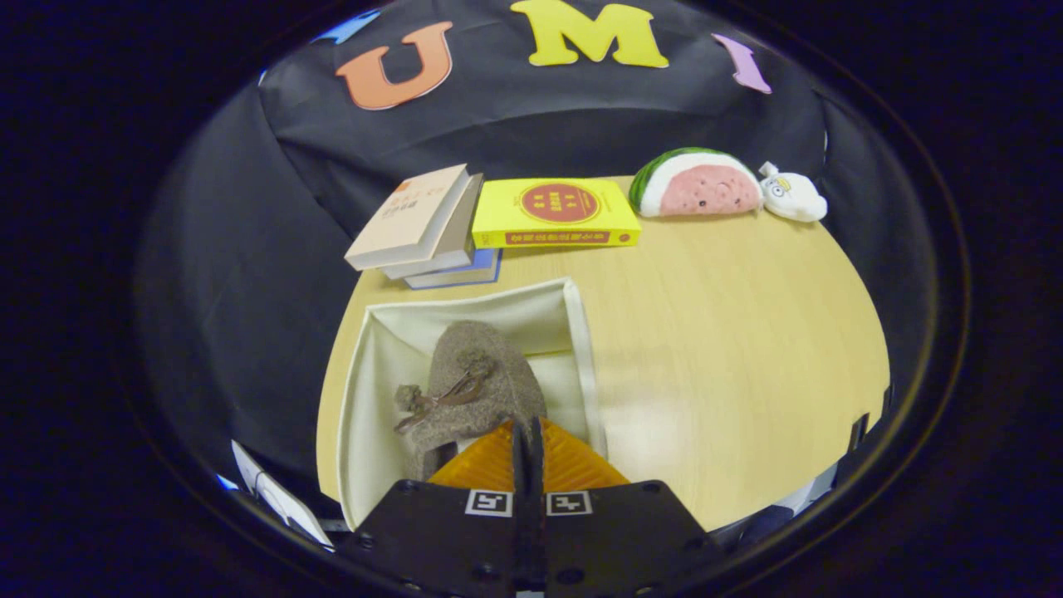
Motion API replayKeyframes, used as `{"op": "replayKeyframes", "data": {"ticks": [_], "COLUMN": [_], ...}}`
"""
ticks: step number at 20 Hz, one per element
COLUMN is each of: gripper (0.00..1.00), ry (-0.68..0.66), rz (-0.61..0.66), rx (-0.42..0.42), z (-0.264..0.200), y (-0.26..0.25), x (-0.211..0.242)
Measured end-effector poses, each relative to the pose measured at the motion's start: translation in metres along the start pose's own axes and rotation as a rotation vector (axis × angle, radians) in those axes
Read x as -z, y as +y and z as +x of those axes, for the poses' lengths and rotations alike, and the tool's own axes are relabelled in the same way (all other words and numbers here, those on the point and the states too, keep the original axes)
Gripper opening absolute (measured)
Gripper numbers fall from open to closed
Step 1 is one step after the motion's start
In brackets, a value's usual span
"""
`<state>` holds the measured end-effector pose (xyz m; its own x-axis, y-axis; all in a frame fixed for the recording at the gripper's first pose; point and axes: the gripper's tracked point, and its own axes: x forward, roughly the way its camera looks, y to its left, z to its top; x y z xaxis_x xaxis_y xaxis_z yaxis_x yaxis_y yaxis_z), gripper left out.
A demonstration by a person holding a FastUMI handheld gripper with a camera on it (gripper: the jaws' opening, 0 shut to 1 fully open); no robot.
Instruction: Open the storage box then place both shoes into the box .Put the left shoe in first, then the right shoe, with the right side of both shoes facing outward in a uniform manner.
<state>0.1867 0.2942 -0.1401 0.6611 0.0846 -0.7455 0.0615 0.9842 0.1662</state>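
One shoe (473, 390) is counted, lower centre-left of frame, inside one open storage box (369, 399). Three books are seen, upper centre: yellow book (555, 213) alone, two-book stack (423, 228) left of it. Two plush toys are noted, upper right: watermelon plush (698, 184), white plush (793, 195). One table (731, 349). One gripper (528, 444), fingers closed together.

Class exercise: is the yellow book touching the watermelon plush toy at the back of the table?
Apart. In the gripper view, a strip of bare table shows between the yellow book and the watermelon plush. The claw is closed above the shoe.
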Motion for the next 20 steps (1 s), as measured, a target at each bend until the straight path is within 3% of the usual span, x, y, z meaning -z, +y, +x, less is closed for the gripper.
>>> {"op": "replayKeyframes", "data": {"ticks": [2, 7, 10, 13, 16, 20], "gripper": [0.00, 0.02, 0.27, 0.36, 0.82, 0.95], "ry": [-0.054, -0.031, -0.018, -0.047, -0.104, -0.154], "rz": [0.026, 0.008, -0.035, -0.053, -0.067, -0.108], "rx": [0.009, -0.015, 0.000, -0.041, -0.095, -0.135], "z": [-0.005, -0.001, -0.001, -0.009, -0.027, -0.053], "y": [-0.006, 0.004, 0.004, 0.011, 0.017, 0.017], "x": [-0.004, 0.008, 0.014, 0.013, 0.001, -0.003]}}
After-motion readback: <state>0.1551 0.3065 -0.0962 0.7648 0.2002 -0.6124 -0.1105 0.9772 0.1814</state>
